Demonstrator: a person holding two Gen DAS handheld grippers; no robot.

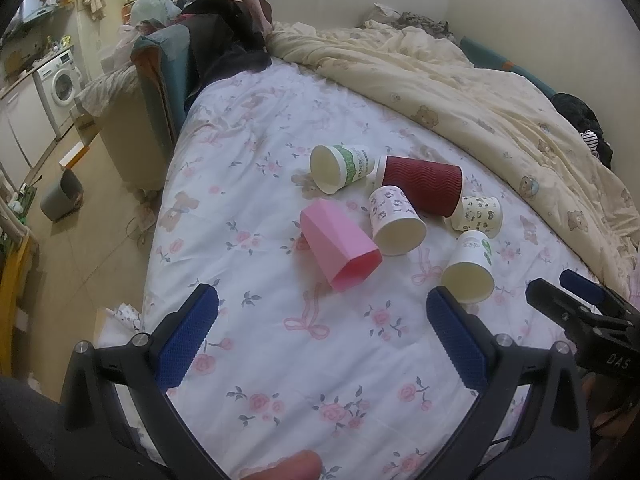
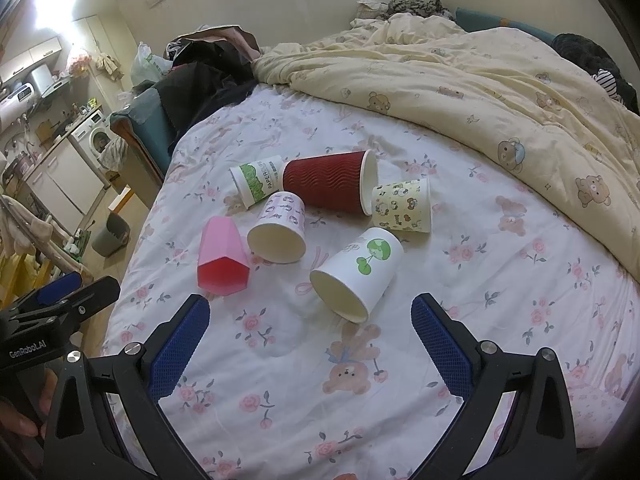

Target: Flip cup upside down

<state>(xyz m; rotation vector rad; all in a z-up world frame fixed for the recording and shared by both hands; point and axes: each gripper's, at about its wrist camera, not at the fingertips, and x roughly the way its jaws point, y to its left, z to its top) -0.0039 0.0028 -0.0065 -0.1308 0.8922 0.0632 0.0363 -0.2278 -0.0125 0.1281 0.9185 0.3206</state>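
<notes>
"PAPER CUPS" lettering on green-printed cup (image 2: pixel 256 184)

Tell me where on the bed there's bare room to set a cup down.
Free sheet lies between the right gripper and the white cherry cup, and right of that cup toward the yellow duvet. It is crowded around the maroon cup, where the pink cup and paper cups cluster.

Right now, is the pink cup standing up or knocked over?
Knocked over. The pink cup lies on its side on the flowery sheet, its open mouth facing the camera.
</notes>
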